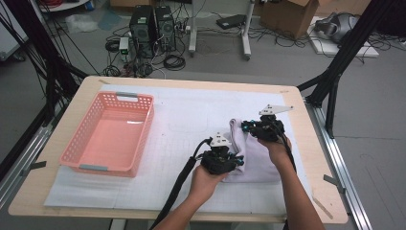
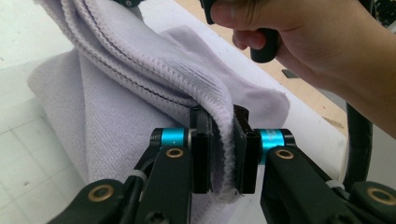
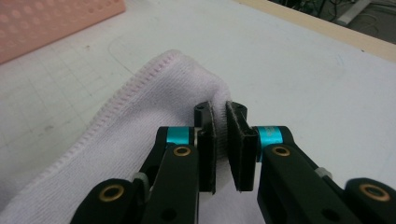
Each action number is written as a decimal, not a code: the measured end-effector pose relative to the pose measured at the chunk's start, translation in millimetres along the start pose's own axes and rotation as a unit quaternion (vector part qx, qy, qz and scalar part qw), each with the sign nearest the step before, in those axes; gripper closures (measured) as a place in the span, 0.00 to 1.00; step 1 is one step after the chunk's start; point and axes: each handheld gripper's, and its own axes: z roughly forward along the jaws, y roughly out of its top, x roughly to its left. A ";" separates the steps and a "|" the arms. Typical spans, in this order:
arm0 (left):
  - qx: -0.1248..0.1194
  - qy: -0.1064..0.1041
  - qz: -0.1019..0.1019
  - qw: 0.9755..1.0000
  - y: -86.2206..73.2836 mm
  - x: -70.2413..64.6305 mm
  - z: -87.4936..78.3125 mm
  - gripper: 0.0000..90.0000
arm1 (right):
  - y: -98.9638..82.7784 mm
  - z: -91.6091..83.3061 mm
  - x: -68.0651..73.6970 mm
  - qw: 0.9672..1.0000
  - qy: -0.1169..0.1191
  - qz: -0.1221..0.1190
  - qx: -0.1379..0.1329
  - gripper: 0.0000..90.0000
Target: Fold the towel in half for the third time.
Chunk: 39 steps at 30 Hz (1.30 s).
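Grey floor surrounds a light wooden table (image 1: 306,191), and behind it stand two black computer towers (image 1: 153,26), many loose cables, white stand legs and a cardboard box (image 1: 292,14). On the table lies a white gridded mat (image 1: 182,120). At its left side sits a pink plastic basket (image 1: 79,148) with perforated walls; its inside looks empty. At the right part of the mat lies a pale lilac towel (image 1: 256,153), folded in several layers. The left gripper (image 2: 220,140) has its jaws pressed on the stitched edge of the towel near the person. The right gripper (image 3: 219,135) pinches a far corner of the same towel, jaws nearly together.
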 end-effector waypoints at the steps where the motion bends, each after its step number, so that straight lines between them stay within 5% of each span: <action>1: -0.001 -0.001 0.003 1.000 -0.1 -0.3 0.5 0.86 | -1.7 -0.9 -1.0 1.000 -0.002 0.001 0.003 0.92; 11: -0.054 0.020 0.051 0.997 0.5 2.9 -30.2 0.50 | -11.7 -11.5 -15.0 1.000 -0.011 0.003 0.006 0.93; 15: -0.059 0.034 0.065 0.996 -3.1 12.8 -45.6 0.48 | -15.5 -16.5 -19.9 1.000 -0.023 0.009 0.007 0.93; 26: -0.046 0.059 0.041 0.996 -38.9 47.5 -64.6 0.47 | -44.8 -30.1 -37.4 0.996 -0.070 0.051 0.030 0.88; 34: -0.050 0.065 0.039 0.996 -56.1 63.1 -78.5 0.46 | -62.3 -67.2 -40.7 0.987 -0.129 0.086 0.034 0.73; 39: -0.055 0.071 0.042 0.995 -59.5 68.4 -86.7 0.46 | -74.8 -92.7 -24.7 0.986 -0.151 0.065 0.018 0.62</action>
